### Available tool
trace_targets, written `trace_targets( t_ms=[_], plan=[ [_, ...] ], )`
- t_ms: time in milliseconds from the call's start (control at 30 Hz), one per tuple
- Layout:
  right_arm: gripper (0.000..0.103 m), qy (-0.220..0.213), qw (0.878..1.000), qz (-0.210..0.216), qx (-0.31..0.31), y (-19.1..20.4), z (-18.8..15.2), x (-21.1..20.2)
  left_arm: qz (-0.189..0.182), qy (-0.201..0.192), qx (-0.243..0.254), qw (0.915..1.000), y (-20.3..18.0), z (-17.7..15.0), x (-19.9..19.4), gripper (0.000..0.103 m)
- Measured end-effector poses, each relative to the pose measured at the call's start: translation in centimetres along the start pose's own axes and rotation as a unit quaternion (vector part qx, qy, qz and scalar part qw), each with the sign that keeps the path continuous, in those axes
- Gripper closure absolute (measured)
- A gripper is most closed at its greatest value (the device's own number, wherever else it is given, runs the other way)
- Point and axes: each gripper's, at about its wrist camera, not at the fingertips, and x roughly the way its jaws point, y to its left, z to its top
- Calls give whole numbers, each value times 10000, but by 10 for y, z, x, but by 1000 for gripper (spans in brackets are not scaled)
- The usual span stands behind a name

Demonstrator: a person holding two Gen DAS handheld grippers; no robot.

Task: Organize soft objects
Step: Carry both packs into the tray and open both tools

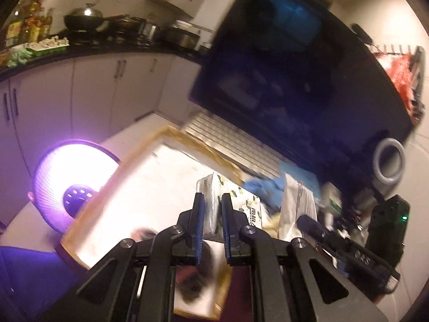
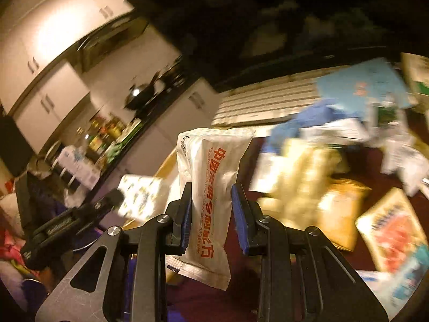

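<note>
My left gripper [image 1: 212,201] is shut on a soft tissue pack with a lemon print [image 1: 241,201], held over the white tray [image 1: 150,177]. The same pack shows blurred in the right wrist view [image 2: 142,197], with the left gripper's body beside it. My right gripper [image 2: 211,196] is shut on a white soft packet with red Chinese lettering [image 2: 211,182], held upright above the dark red table. The right gripper's body [image 1: 348,249] shows at the right of the left wrist view.
Blue cloth [image 1: 265,187] and a white packet [image 1: 297,206] lie behind the lemon pack. Several blurred packs [image 2: 303,182] and a colourful bag [image 2: 394,230] lie on the dark red table [image 2: 372,163]. A glowing heater [image 1: 69,177] stands at left. Kitchen counter with pans [image 1: 85,18] behind.
</note>
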Motion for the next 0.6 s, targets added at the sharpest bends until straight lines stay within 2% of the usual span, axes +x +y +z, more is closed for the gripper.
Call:
trace_targets(
  t_ms=[167,300,400,500,600],
  plan=[
    [75,272,9993,-76,-240,29,12,54,326,-23,-17,9995,19,13,25,92],
    [75,582,9966,-463,-362,35,7,102,645,222,-1,9977,36,8,50,92],
    [75,813,9936,-637,-466,34,0,124,891,493,-16,9948,48,2,67,92],
    [75,925,9913,-760,-540,32,-3,133,1266,578,124,9902,52,-3,71,92],
    [75,996,9895,-880,-561,32,-5,140,1371,724,101,9879,57,-5,76,92]
  ],
)
